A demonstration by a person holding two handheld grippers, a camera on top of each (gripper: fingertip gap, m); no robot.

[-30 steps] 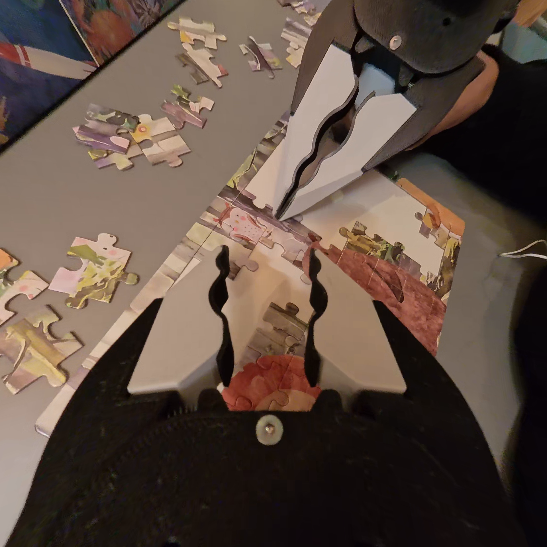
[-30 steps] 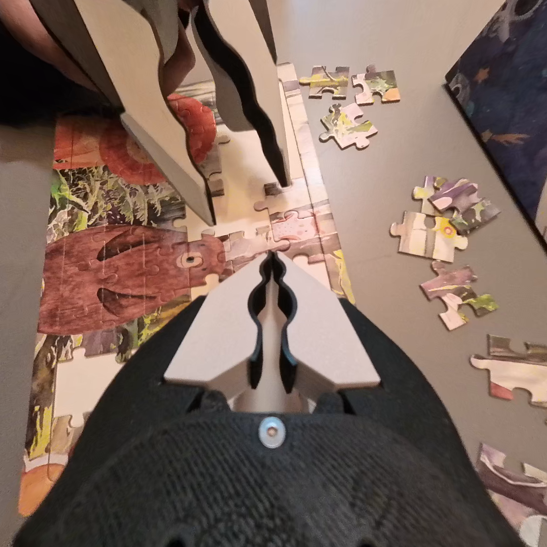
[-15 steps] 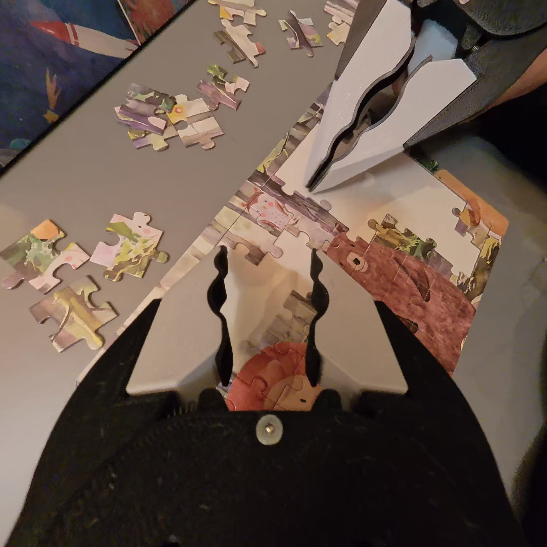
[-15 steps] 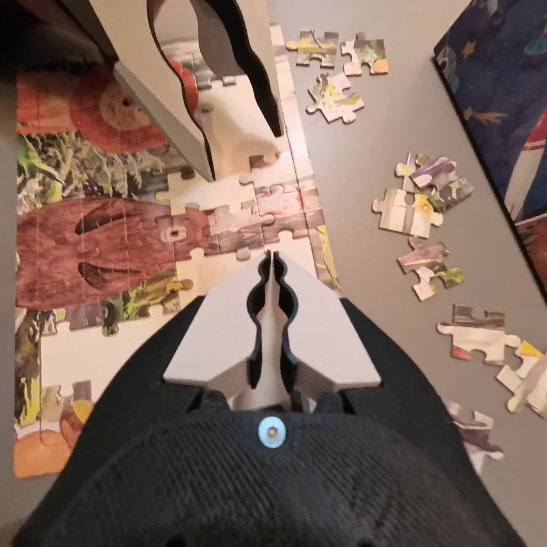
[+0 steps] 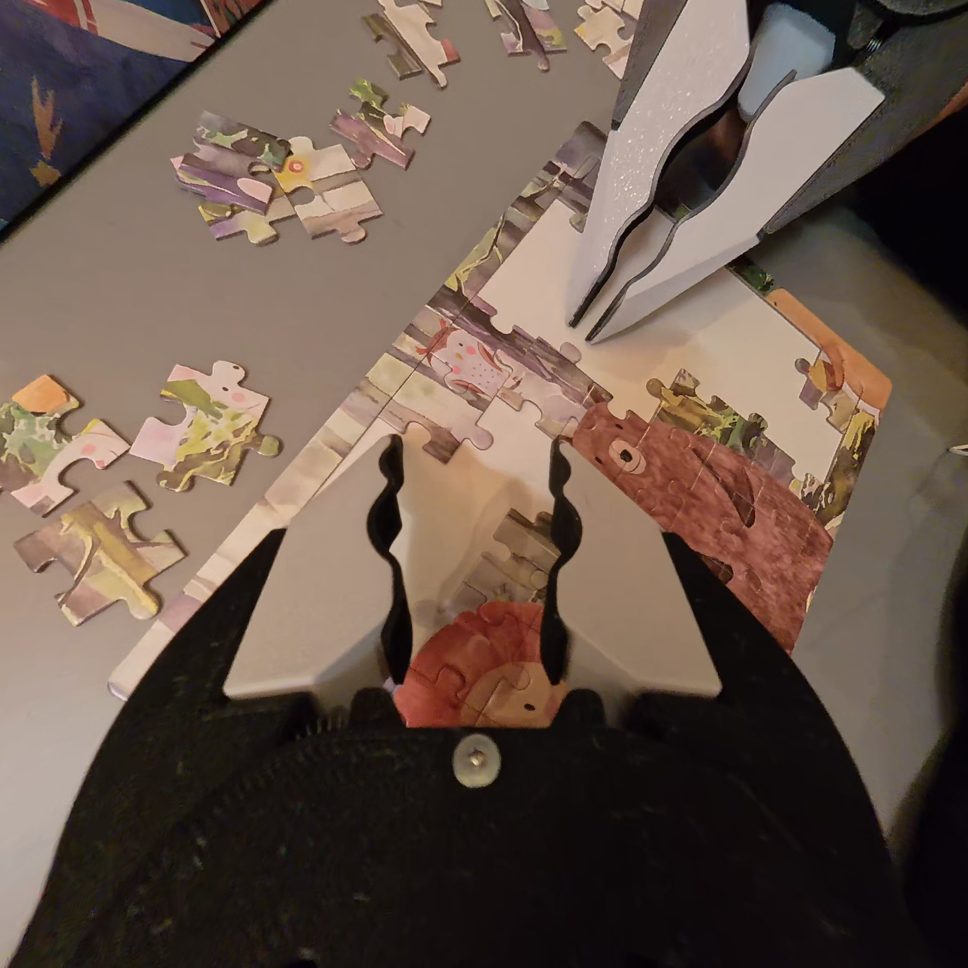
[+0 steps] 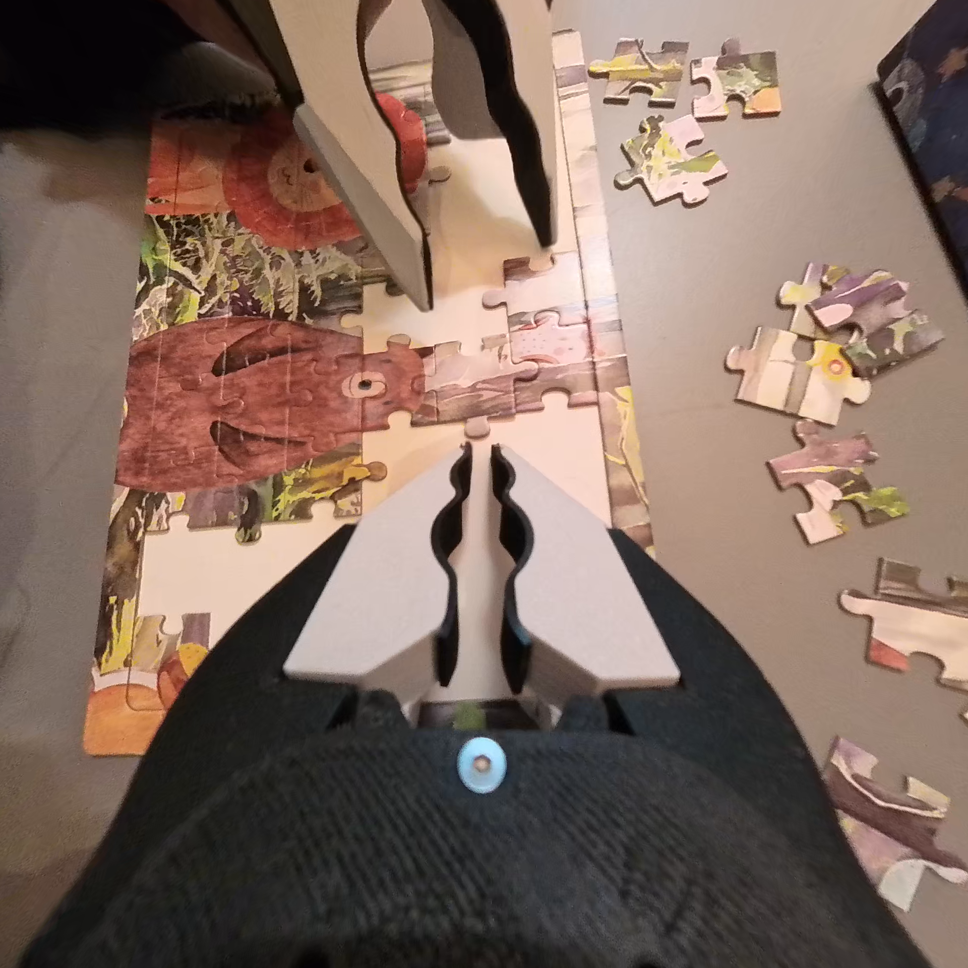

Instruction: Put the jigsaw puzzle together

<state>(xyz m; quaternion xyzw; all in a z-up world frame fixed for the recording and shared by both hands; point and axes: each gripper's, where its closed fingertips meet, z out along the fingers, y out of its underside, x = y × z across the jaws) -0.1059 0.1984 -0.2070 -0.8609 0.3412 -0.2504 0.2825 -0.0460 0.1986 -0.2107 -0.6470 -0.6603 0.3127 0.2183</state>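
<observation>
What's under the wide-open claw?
Under the left claw you can see bare cream puzzle board, some grey pieces and a round orange lion face. The claw's black body hides whatever lies nearer the camera.

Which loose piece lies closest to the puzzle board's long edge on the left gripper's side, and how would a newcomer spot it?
Start at the partly assembled animal jigsaw board on the grey table. Three loose pieces lie left of its long edge; the nearest is the pale pink and yellow-green cardboard piece. Unlike its neighbours, it shows two small pink dots and has a green knob pointing at the board.
</observation>
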